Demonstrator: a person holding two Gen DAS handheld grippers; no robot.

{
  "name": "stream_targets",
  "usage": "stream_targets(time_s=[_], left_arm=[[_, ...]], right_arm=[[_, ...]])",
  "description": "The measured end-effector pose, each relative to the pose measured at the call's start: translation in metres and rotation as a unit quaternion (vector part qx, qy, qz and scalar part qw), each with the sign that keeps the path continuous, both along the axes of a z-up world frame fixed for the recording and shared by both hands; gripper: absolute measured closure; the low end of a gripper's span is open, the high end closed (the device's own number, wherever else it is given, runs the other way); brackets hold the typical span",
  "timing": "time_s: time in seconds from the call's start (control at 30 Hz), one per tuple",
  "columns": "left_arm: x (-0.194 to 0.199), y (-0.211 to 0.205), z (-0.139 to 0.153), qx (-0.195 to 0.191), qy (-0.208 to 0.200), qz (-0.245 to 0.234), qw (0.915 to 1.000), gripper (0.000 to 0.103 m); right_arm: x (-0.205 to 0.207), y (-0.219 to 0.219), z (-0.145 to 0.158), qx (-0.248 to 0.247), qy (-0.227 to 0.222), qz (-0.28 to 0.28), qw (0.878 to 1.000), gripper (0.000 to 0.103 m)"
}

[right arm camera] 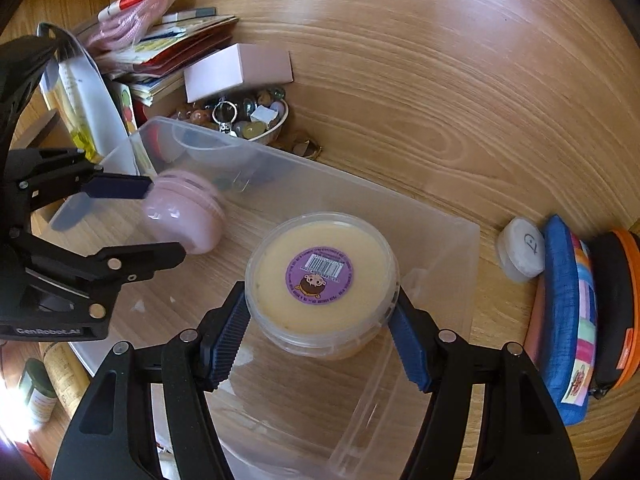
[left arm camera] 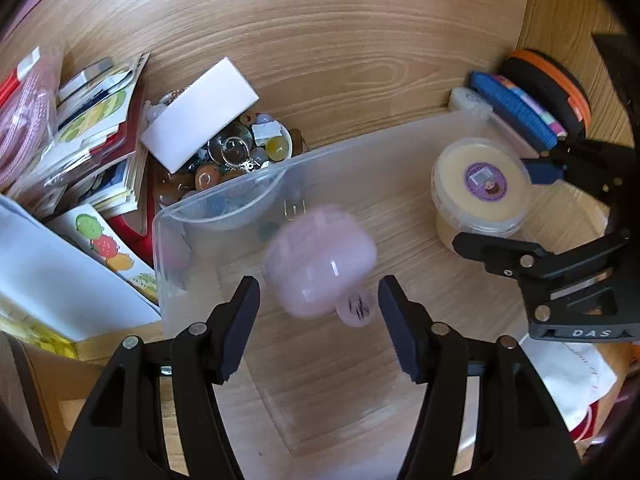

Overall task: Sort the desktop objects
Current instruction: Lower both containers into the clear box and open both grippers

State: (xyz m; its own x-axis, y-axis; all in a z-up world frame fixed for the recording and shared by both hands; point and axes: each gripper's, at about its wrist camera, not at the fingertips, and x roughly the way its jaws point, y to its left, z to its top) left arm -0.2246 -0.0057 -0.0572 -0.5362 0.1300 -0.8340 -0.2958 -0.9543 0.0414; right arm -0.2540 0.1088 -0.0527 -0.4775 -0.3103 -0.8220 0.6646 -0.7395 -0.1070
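A clear plastic bin (left arm camera: 224, 204) (right arm camera: 460, 240) sits on the wooden desk. A pink round case (left arm camera: 320, 264) (right arm camera: 186, 216), blurred by motion, is inside the bin in front of my open left gripper (left arm camera: 319, 306), apart from both fingers. My left gripper also shows in the right wrist view (right arm camera: 160, 220). A yellow tub with a purple label (right arm camera: 322, 280) (left arm camera: 480, 184) stands in the bin. My right gripper (right arm camera: 320, 324) has its fingers on both sides of the tub, touching it; it also shows in the left wrist view (left arm camera: 532, 208).
A bowl of glass stones and keyrings (left arm camera: 240, 156) (right arm camera: 256, 120) and a white box (left arm camera: 200, 114) lie behind the bin. Stacked booklets (left arm camera: 96, 128) are on the left. A white round case (right arm camera: 520, 248), blue pouch (right arm camera: 568, 312) and black-orange case (right arm camera: 616, 304) stand at the right.
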Motion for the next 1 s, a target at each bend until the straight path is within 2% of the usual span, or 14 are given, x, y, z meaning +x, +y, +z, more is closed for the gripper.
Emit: stream_targets(time_s=[0.2, 0.33, 0.67, 0.73, 0.8, 1.0], left_arm=[[0.0, 0.002, -0.003, -0.009, -0.001, -0.003, 1.0, 0.041], [0.003, -0.001, 0.0, -0.004, 0.003, -0.008, 1.0, 0.035], [0.023, -0.005, 0.017, -0.011, 0.03, -0.006, 0.9995, 0.024], [0.031, -0.006, 0.022, -0.014, 0.038, -0.006, 0.9992, 0.021], [0.034, -0.003, 0.025, -0.017, 0.045, -0.006, 0.9988, 0.021], [0.047, 0.002, 0.034, -0.023, 0.064, -0.001, 0.9977, 0.016]], right_arm=[[0.004, -0.007, 0.001, 0.019, 0.011, 0.011, 1.0, 0.039], [0.005, -0.007, -0.002, 0.035, 0.005, 0.007, 0.999, 0.038], [0.018, 0.02, 0.011, 0.008, -0.024, -0.015, 1.0, 0.037], [0.024, 0.024, 0.015, 0.008, -0.013, -0.016, 1.0, 0.034], [0.037, 0.028, 0.022, 0.009, 0.008, -0.016, 1.0, 0.027], [0.046, 0.029, 0.038, 0.005, 0.047, -0.005, 0.999, 0.026]])
